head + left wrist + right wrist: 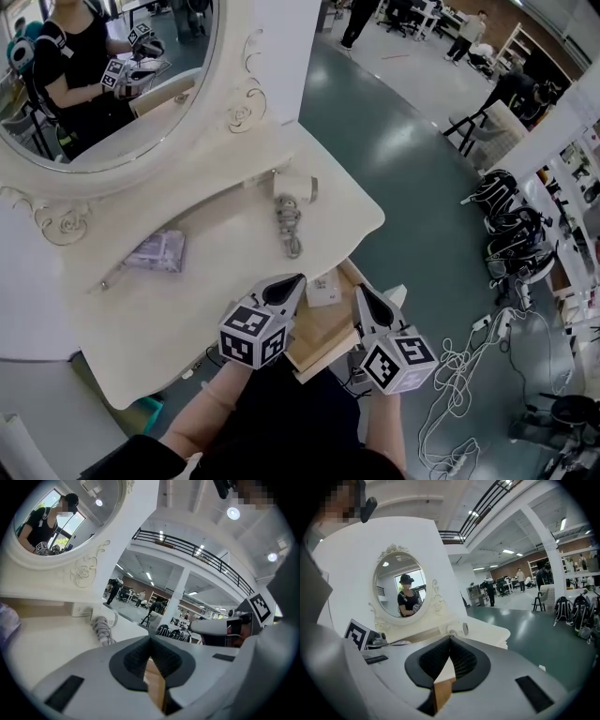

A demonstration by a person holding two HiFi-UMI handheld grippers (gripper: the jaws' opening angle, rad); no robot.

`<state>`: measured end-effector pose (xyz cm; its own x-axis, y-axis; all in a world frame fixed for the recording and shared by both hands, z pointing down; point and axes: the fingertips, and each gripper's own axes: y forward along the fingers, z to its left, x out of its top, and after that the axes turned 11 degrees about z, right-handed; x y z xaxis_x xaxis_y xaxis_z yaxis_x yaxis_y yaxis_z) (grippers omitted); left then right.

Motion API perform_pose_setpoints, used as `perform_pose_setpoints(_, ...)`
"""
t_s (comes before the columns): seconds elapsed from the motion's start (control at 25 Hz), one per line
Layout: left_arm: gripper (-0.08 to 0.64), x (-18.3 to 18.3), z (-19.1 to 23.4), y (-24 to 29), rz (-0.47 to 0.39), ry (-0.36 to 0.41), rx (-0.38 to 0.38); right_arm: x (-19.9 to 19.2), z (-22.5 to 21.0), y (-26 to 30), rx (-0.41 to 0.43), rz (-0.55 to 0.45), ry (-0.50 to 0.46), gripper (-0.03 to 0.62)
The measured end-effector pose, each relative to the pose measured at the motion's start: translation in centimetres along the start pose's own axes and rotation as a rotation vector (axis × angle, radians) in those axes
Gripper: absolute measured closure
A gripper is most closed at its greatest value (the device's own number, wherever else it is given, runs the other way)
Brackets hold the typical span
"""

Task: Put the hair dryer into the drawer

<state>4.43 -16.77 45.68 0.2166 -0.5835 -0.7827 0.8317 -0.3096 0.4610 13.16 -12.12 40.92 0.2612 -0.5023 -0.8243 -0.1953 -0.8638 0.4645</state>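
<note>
The white hair dryer (298,184) lies on the cream vanity table (206,300), near its back right, with its grey coiled cord (289,225) trailing toward me. The wooden drawer (319,339) stands pulled out under the table's front edge, with a small white box (323,291) at its back. My left gripper (298,279) hovers shut and holding nothing over the drawer's left side. My right gripper (359,289) is shut and holding nothing over the drawer's right side. The hair dryer (107,618) shows ahead of the left gripper (150,639). It also lies beyond the right gripper (450,640), where the hair dryer (457,629) rests below the mirror.
An oval mirror (112,75) stands behind the table. A purple packet (157,251) lies on the table's left. Right of the drawer, on the green floor, are white cables (459,375), black bags (511,234) and a stool (478,127).
</note>
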Motion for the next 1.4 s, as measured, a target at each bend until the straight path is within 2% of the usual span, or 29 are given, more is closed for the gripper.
perform_pose_setpoints(0.2, 0.548, 1.9, 1.5, 1.1, -0.019, -0.008, 0.055, 1.5, 0.8, 1.4, 0.071, 0.021, -0.027, 0.578)
perform_pose_setpoints(0.36, 0.538, 3.7, 3.6, 2.1, -0.040, -0.020, 0.140, 2.6, 2.4, 3.3, 0.156, 0.065, -0.093, 0.578)
perform_pose_setpoints(0.52, 0.524, 4.8, 5.9, 3.9, -0.031, -0.036, 0.230, 3.4, 2.6, 4.0, 0.222, 0.082, -0.112, 0.578)
perform_pose_setpoints(0.6, 0.412, 5.0, 6.9, 5.1, -0.008, -0.059, 0.248, 3.2, 2.3, 4.5, 0.246, 0.101, -0.108, 0.578)
perform_pose_setpoints(0.76, 0.143, 4.4, 9.5, 7.4, 0.058, -0.115, 0.301, 2.8, 2.0, 5.6, 0.285, 0.137, -0.101, 0.578)
perform_pose_setpoints(0.8, 0.102, 4.2, 10.1, 7.9, 0.069, -0.129, 0.311, 2.7, 2.0, 5.9, 0.294, 0.144, -0.099, 0.578)
perform_pose_setpoints(0.88, 0.072, 4.0, 11.2, 8.9, 0.090, -0.150, 0.321, 2.7, 1.8, 6.4, 0.305, 0.156, -0.094, 0.578)
perform_pose_setpoints(1.12, 0.071, 4.9, 14.6, 11.0, 0.145, -0.139, 0.386, 2.5, 0.7, 7.4, 0.312, 0.177, -0.069, 0.578)
perform_pose_setpoints(1.4, 0.071, 4.2, 16.0, 13.7, 0.205, -0.150, 0.416, 1.9, -0.8, 8.1, 0.306, 0.194, -0.041, 0.578)
